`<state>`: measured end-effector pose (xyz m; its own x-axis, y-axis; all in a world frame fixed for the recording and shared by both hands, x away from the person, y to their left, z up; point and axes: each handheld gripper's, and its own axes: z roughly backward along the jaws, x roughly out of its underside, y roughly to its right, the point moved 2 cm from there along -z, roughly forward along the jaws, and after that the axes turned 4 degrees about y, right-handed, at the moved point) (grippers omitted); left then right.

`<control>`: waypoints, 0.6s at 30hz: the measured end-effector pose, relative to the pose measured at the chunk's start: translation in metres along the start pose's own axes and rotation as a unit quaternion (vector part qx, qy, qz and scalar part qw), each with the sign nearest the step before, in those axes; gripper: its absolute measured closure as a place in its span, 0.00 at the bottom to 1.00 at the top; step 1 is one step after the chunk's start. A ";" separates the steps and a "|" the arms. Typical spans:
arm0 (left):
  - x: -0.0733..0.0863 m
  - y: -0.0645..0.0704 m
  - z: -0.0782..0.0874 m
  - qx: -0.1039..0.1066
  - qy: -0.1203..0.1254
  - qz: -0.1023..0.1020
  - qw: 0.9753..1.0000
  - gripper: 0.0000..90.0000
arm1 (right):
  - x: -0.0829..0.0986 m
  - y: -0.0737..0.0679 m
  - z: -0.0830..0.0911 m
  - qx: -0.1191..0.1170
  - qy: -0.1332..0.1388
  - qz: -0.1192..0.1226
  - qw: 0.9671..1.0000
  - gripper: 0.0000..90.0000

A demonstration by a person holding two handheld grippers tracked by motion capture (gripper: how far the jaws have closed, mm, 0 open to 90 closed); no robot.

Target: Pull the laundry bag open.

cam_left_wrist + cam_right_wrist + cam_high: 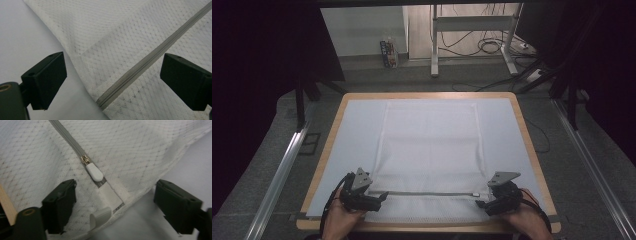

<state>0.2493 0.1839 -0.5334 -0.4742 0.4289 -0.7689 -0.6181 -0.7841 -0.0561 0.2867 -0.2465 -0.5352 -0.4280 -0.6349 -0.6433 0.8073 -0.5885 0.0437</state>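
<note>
A white mesh bag (430, 150) lies flat on the white-covered table (512, 130), its grey zipper (427, 193) running along the near end. The left gripper (379, 198) and right gripper (482, 202) sit at opposite zipper ends, both jaws spread wide, holding nothing. The white zipper pull (94, 172) bears no readable writing
</note>
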 end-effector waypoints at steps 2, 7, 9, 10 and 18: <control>0.000 0.000 0.000 -0.003 -0.001 -0.003 1.000 0.08 | -0.002 -0.003 0.001 0.001 -0.011 -0.004 1.000 0.29; 0.000 0.001 0.001 -0.005 0.000 -0.007 1.000 0.08 | -0.004 -0.010 0.004 0.001 -0.021 -0.005 1.000 0.46; 0.000 0.001 0.000 -0.007 -0.003 -0.010 1.000 0.08 | -0.004 -0.012 0.005 -0.001 -0.019 -0.004 1.000 0.54; 0.000 0.002 0.000 -0.006 -0.003 -0.011 1.000 0.08 | -0.004 -0.013 0.006 -0.001 -0.020 -0.002 1.000 0.57; -0.002 0.004 -0.002 -0.004 -0.002 -0.014 1.000 0.08 | -0.003 -0.013 0.008 -0.023 -0.010 0.002 1.000 0.90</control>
<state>0.2487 0.1789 -0.5330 -0.4601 0.4527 -0.7638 -0.6256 -0.7757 -0.0829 0.2737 -0.2408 -0.5273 -0.4325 -0.6466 -0.6284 0.8265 -0.5628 0.0101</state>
